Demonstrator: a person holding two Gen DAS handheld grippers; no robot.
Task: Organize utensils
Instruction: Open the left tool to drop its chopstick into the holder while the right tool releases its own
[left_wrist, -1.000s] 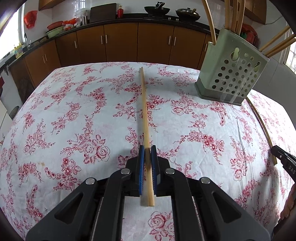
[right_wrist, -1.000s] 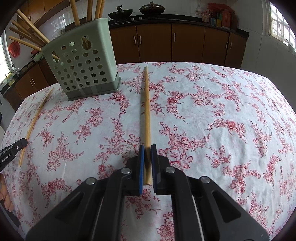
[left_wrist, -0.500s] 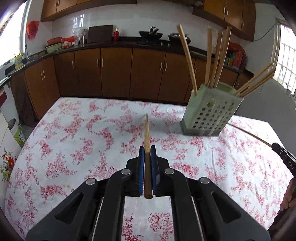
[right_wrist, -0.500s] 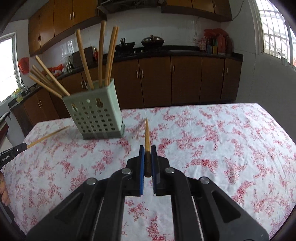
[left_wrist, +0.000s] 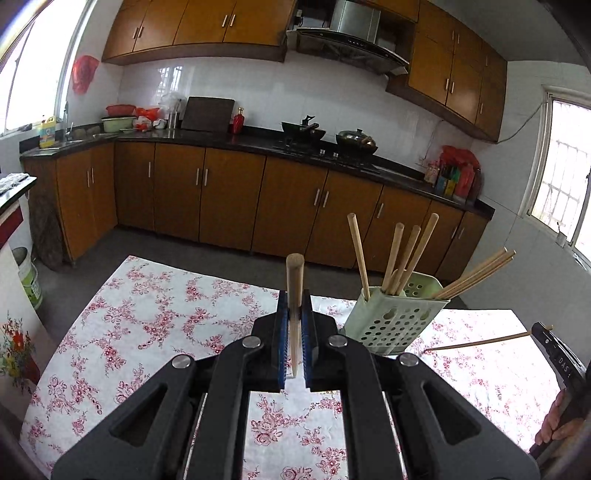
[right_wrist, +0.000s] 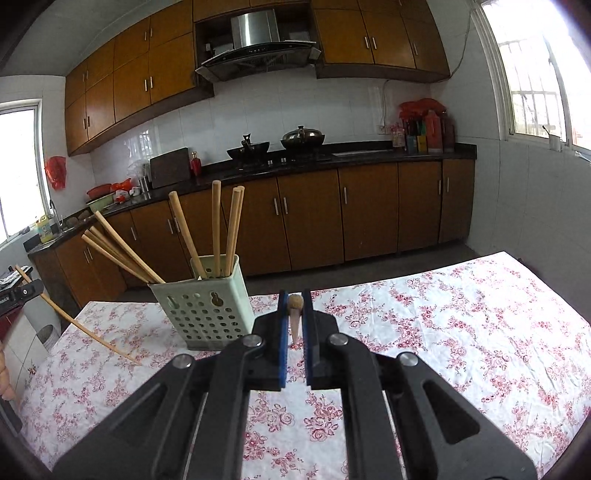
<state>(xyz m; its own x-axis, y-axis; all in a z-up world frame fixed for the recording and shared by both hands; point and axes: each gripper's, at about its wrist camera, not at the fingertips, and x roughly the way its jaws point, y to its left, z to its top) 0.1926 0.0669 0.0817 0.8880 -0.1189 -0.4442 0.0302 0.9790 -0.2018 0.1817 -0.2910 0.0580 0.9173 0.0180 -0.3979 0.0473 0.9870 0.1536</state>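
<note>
Two chopsticks: both lifted off the floral table (left_wrist: 155, 325) since a second ago — airborne now.
Left gripper (left_wrist: 294, 332): clenched on its chopstick (left_wrist: 294, 280).
Right gripper (right_wrist: 294, 321): clamping its own chopstick (right_wrist: 295, 314).
Holder (right_wrist: 207, 306): near-left of the right gripper — insertion comes next, I'd judge.

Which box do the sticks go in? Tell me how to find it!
Look at the table with the pink flowered cloth. On it stands one pale green holder with round holes in its sides. It is the only box there, and wooden chopsticks poke out of its top.
</note>
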